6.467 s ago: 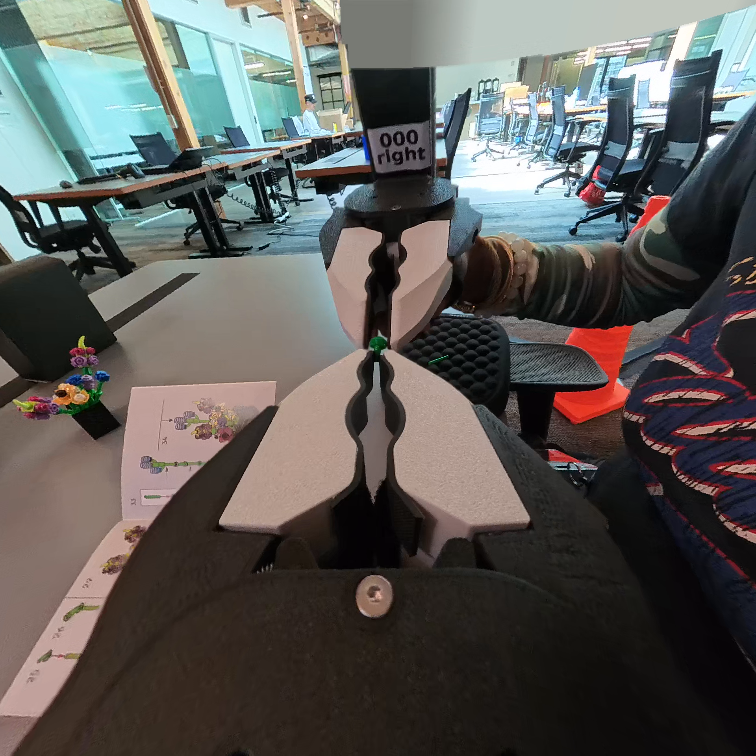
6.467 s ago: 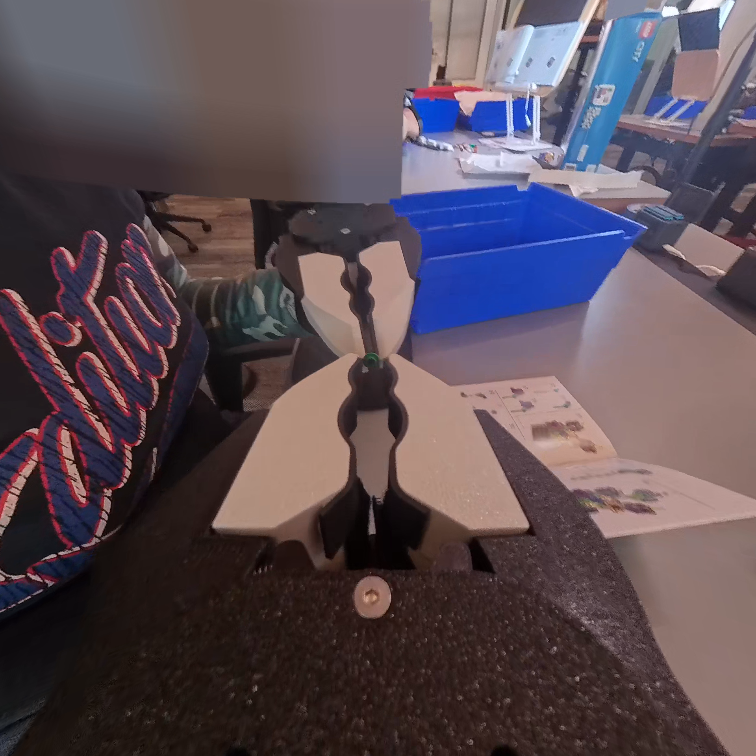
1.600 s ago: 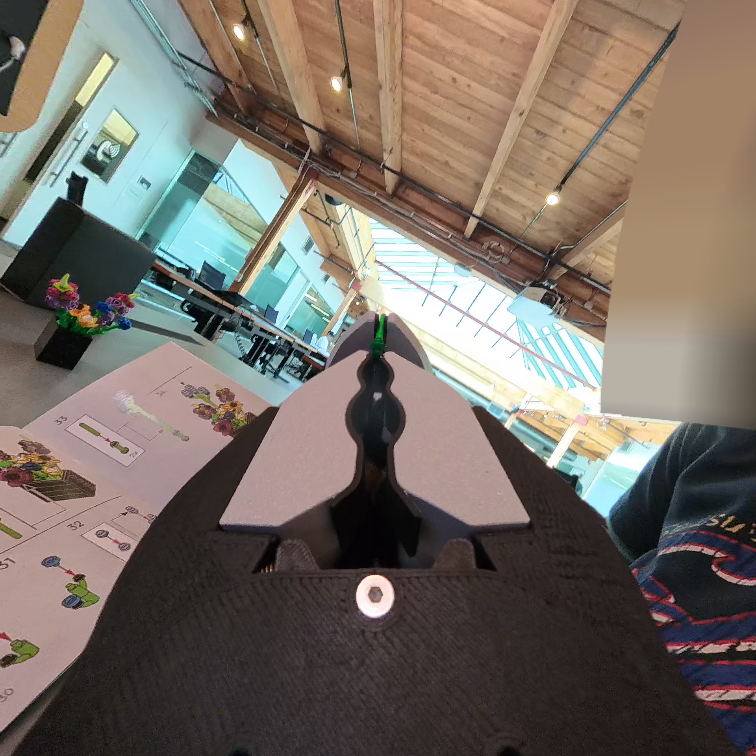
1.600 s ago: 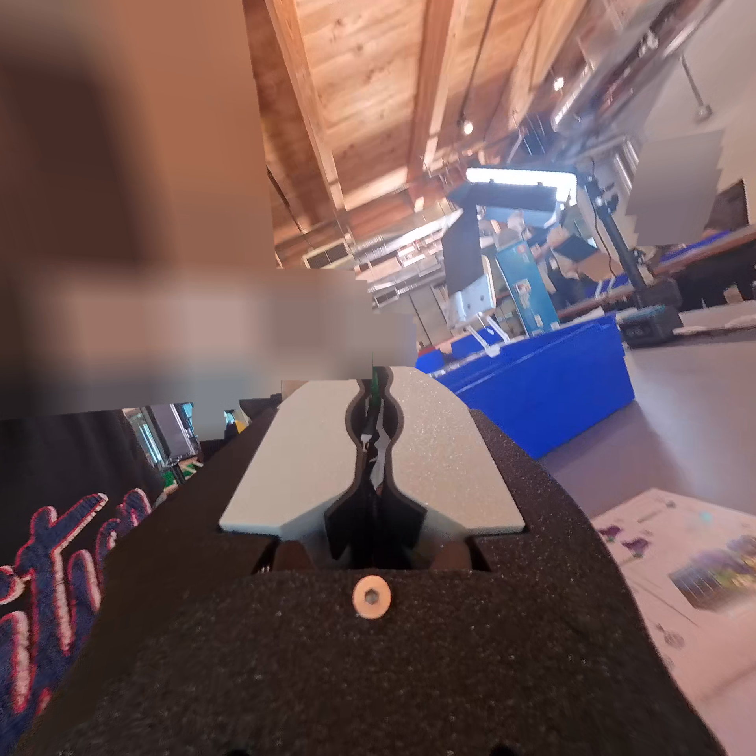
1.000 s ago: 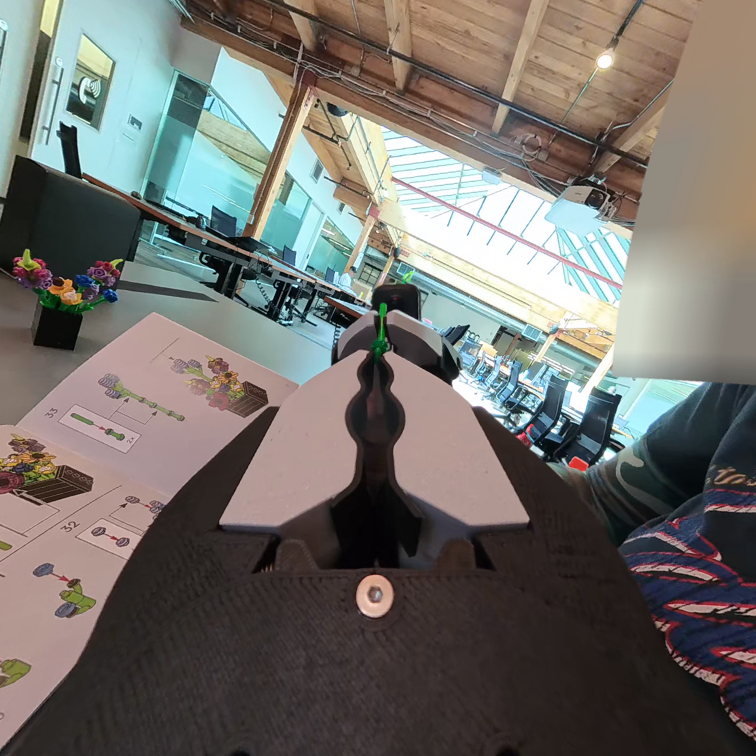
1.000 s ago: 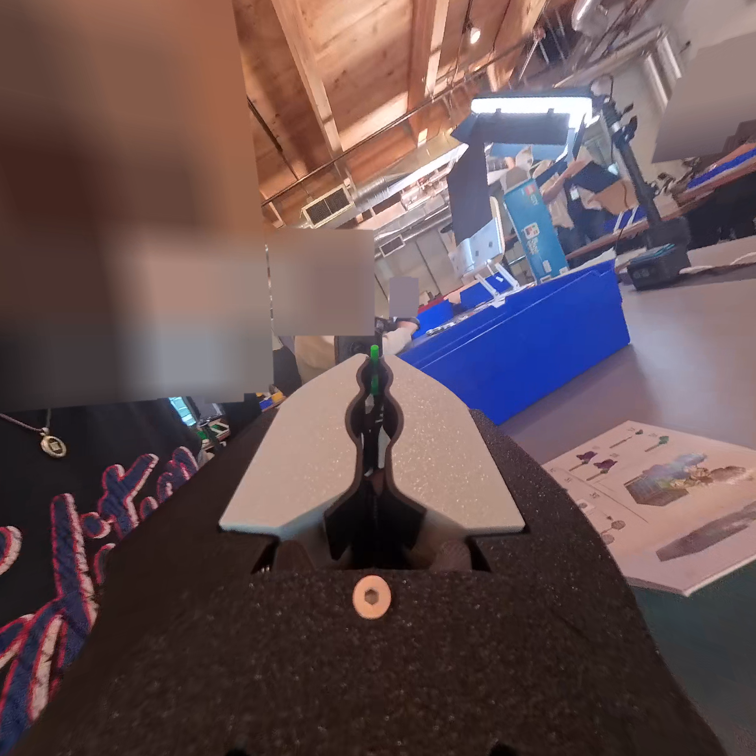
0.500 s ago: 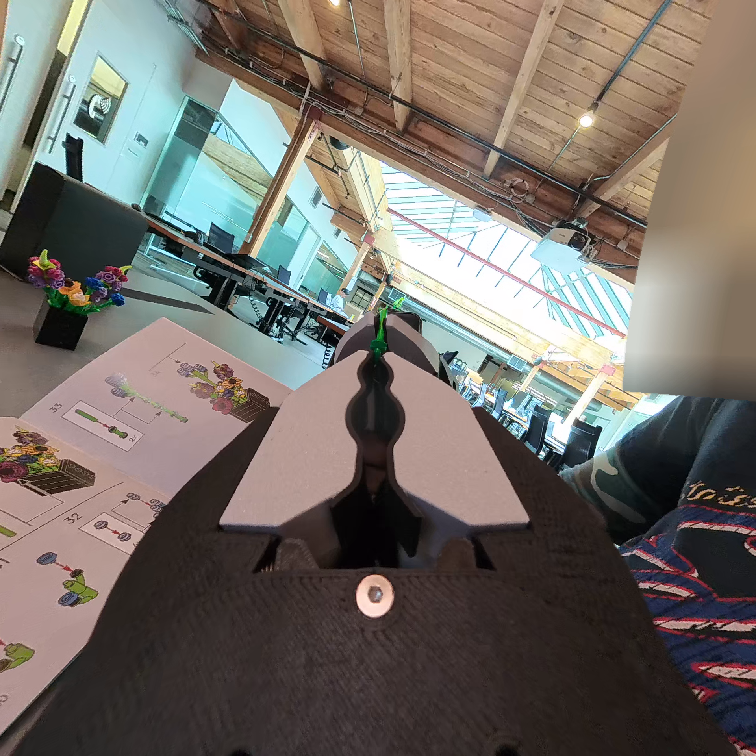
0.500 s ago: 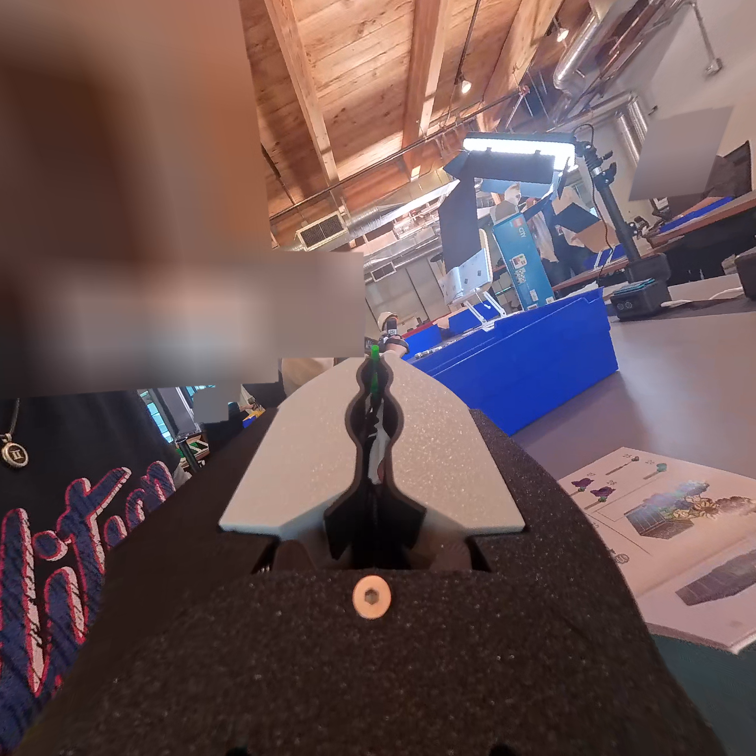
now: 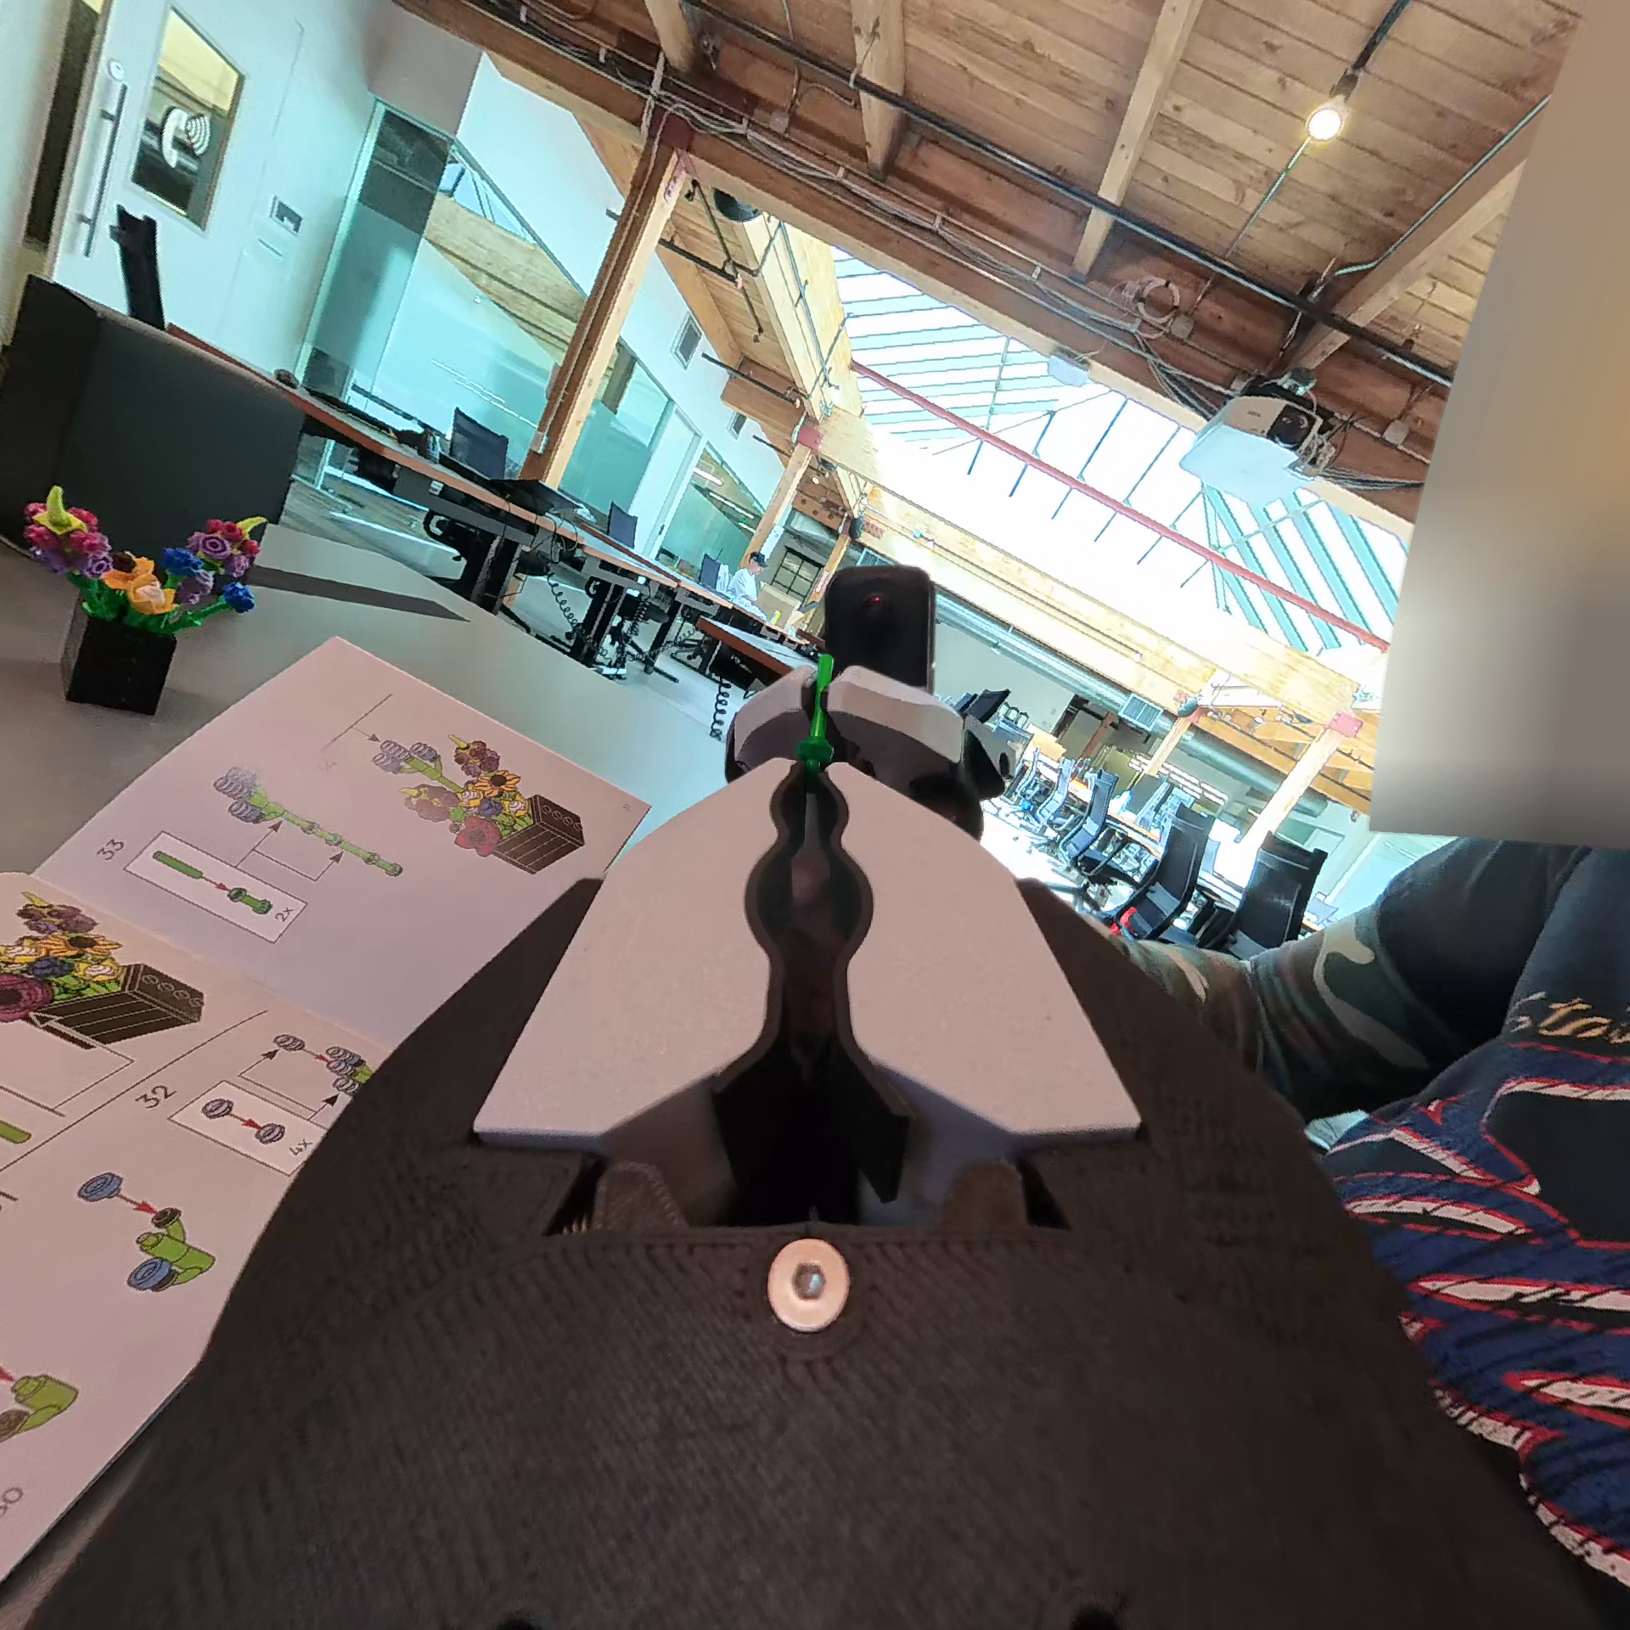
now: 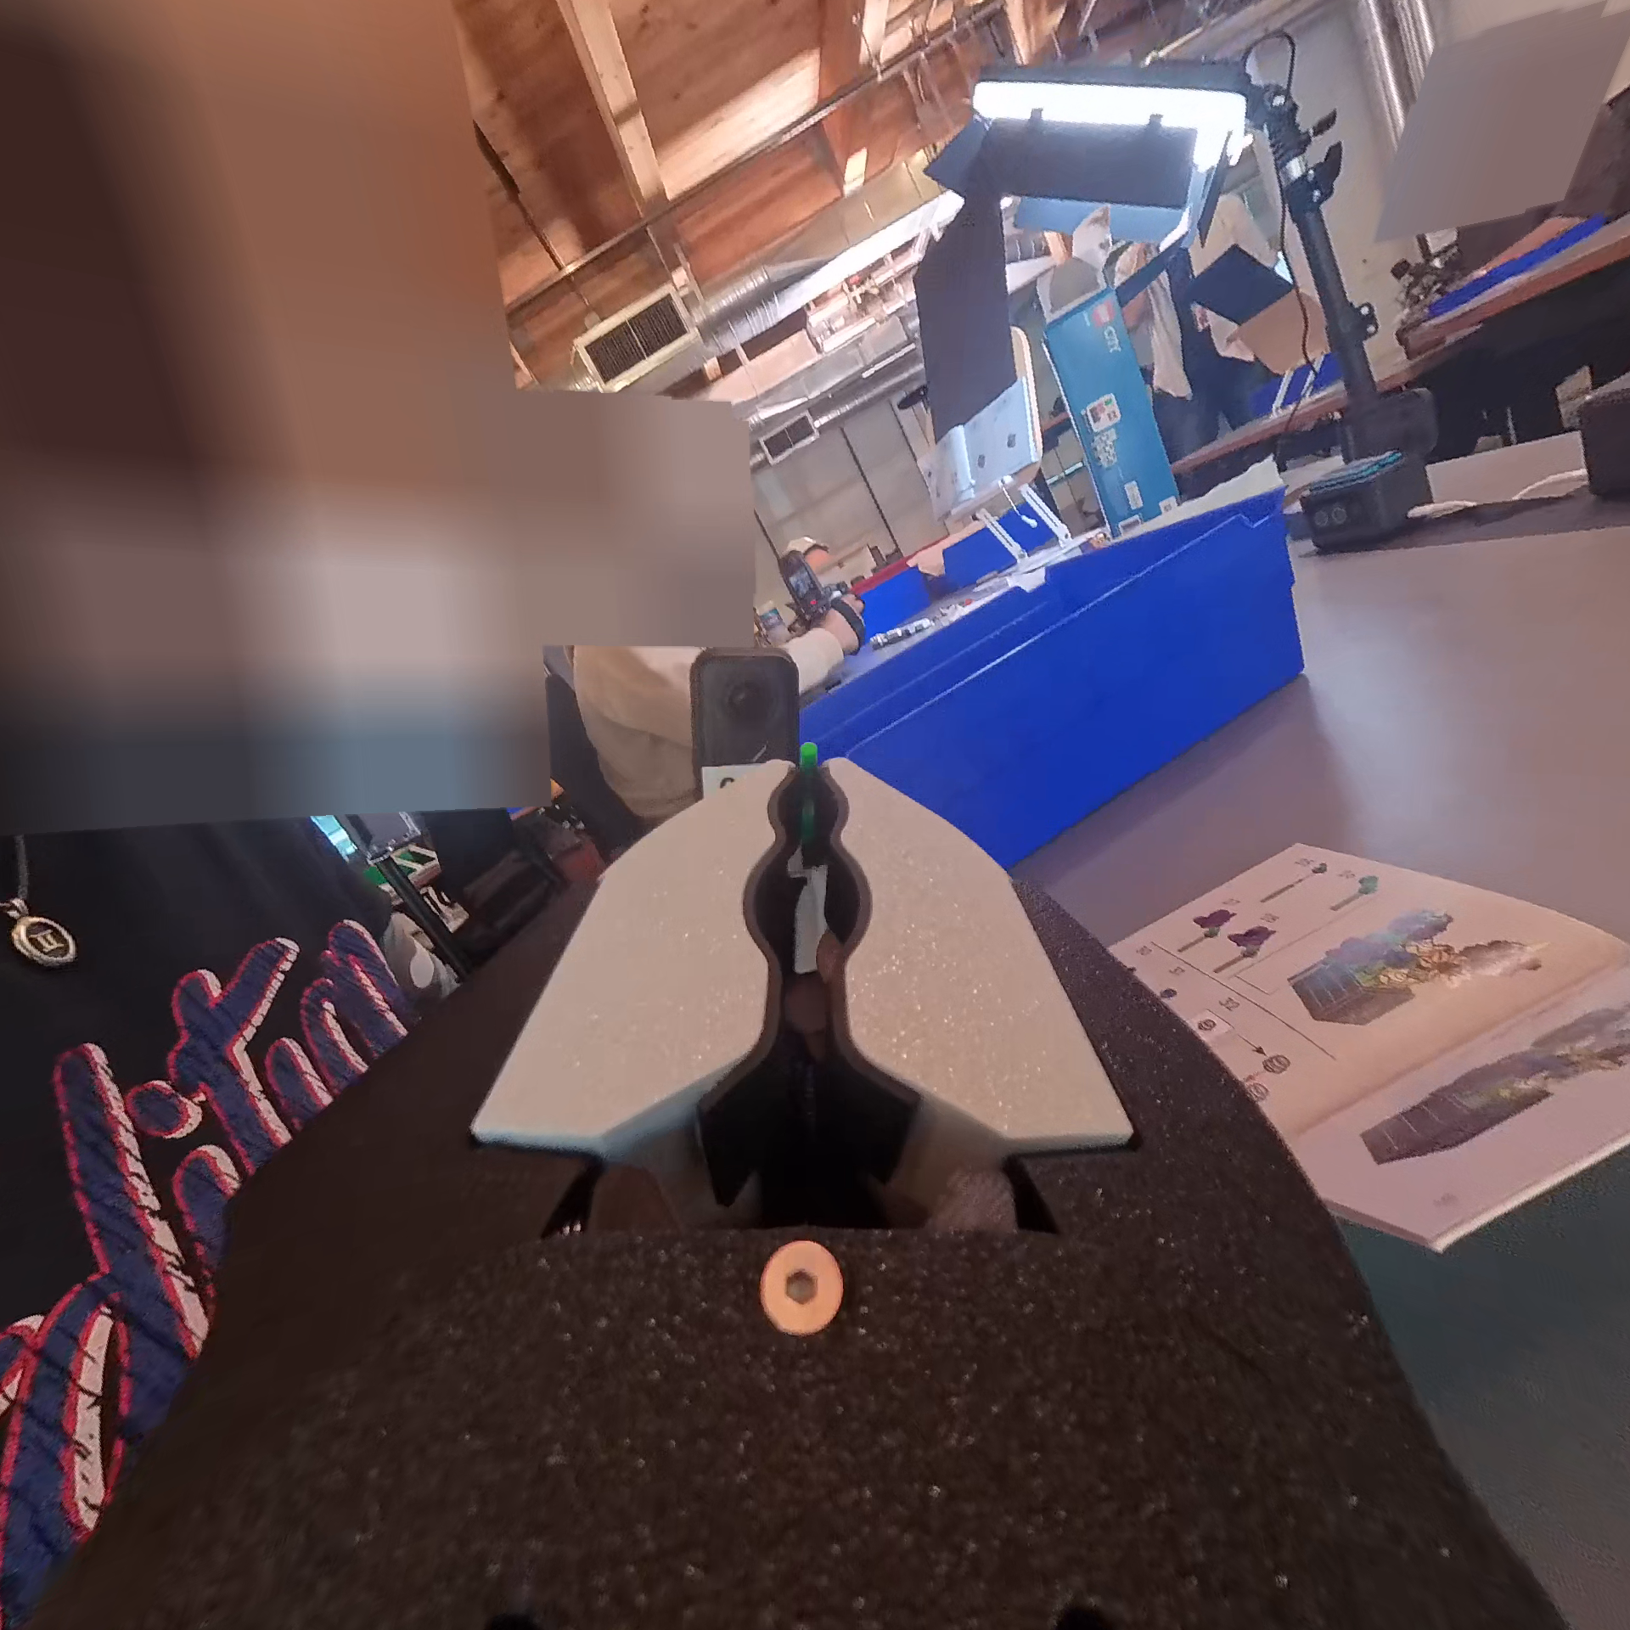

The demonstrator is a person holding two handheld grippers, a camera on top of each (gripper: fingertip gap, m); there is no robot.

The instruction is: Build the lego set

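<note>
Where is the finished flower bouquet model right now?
In the left wrist view, the flower bouquet model stands at far left on the grey table, beyond the open instruction booklet.

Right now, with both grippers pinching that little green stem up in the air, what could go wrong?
1. The thin green stem is held only at the very tips of the left gripper and right gripper; a slightly skewed push could bend it or pop it out.
2. It is raised above the table, off the instruction booklet, so a dropped piece could bounce away.
</note>
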